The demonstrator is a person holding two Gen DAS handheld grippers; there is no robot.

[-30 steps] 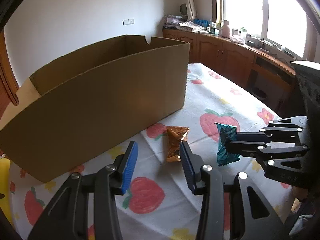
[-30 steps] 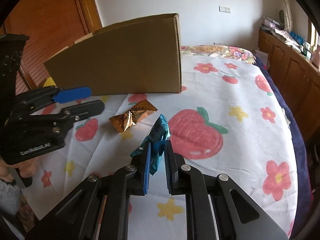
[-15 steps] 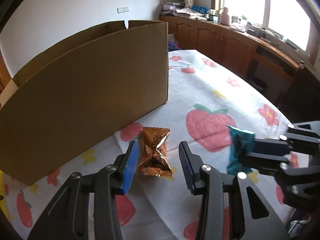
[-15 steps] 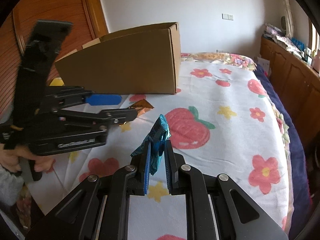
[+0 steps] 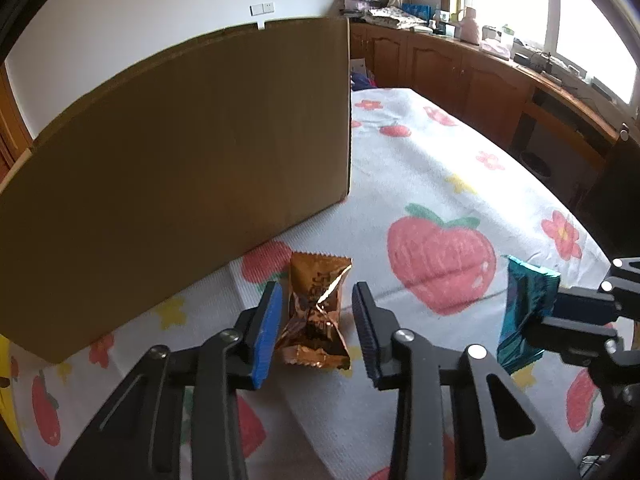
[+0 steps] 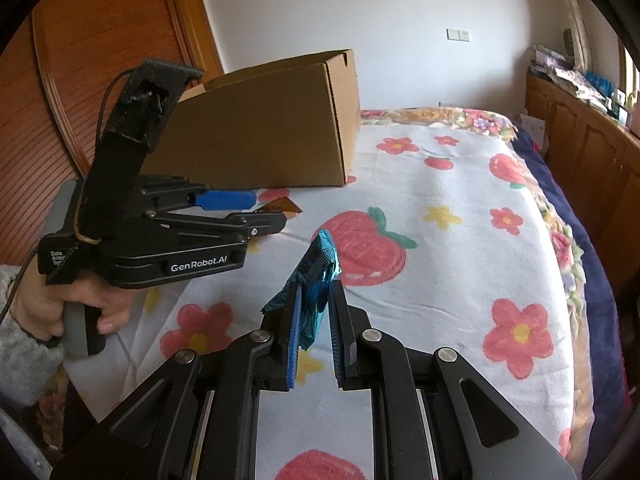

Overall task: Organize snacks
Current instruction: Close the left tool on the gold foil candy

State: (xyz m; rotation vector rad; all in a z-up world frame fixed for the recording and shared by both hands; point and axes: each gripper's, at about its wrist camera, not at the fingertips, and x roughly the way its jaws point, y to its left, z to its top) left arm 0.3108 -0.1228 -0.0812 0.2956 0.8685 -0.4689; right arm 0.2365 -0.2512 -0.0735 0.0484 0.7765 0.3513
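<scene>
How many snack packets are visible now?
2: orange packet on the tablecloth between the left gripper jaws; teal packet clamped in the right gripper. The box's inside is hidden.

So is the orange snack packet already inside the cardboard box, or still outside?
Outside. The orange snack packet lies on the tablecloth beside the cardboard box, between the left tongs' closing jaws.

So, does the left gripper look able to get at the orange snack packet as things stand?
Probably yes. The left gripper already straddles the orange snack packet on the tablecloth, its jaws just closing in but not yet pressing. The cardboard box stands clear behind, and the right gripper holds its teal packet off to the side.
</scene>
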